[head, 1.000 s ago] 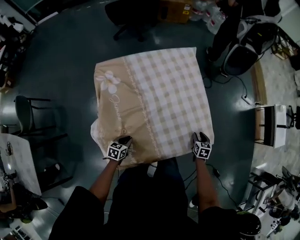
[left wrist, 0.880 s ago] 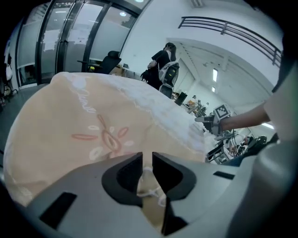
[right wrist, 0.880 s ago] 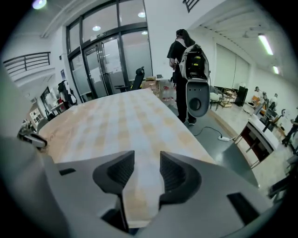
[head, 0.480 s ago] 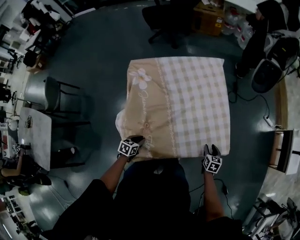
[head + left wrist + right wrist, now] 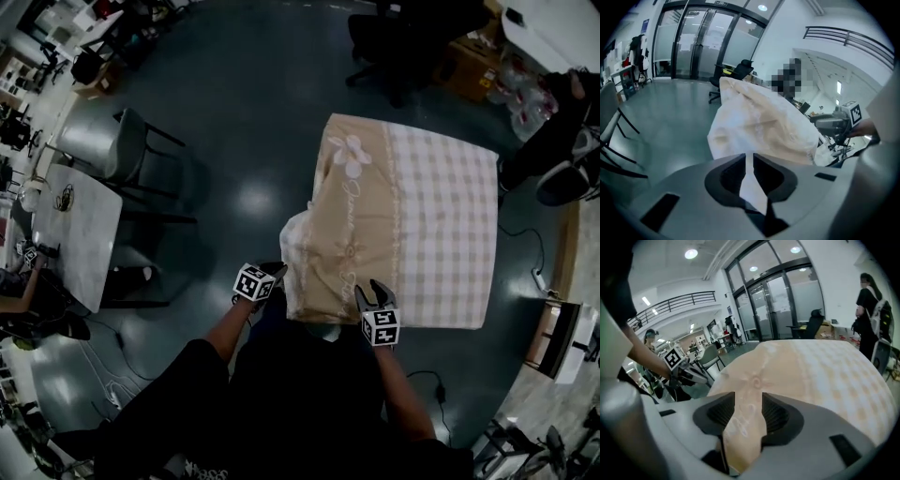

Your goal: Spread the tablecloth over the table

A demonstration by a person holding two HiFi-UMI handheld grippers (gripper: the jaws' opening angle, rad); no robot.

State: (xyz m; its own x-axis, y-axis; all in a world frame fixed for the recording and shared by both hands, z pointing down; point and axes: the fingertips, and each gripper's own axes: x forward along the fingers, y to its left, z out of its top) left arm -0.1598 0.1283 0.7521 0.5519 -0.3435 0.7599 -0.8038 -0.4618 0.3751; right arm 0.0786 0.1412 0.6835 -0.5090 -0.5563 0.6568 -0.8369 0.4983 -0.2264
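Observation:
The tablecloth (image 5: 412, 225), tan with a flower on its left part and checked on its right, lies over the table. Its near left corner is bunched and shows its white underside. My left gripper (image 5: 273, 276) is at that corner, shut on a thin white strip of the tablecloth (image 5: 764, 122), which runs between the closed jaws of the left gripper (image 5: 749, 157). My right gripper (image 5: 373, 292) is at the near edge, on the tan part. A thick tan fold of the tablecloth (image 5: 811, 371) fills the right gripper (image 5: 748, 399); its jaws have just been opening slightly and still press on the fold.
A grey chair (image 5: 141, 155) and a white side table (image 5: 70, 234) stand on the floor to the left. An office chair (image 5: 394, 37) and a cardboard box (image 5: 473, 61) are beyond the table. A person (image 5: 869, 310) stands at the far right, and cables (image 5: 427, 380) trail on the floor.
The head view has swung left, so the table now sits further right. My right gripper has shifted left along the near edge, from the right corner toward the left gripper. The near left corner looks more bunched.

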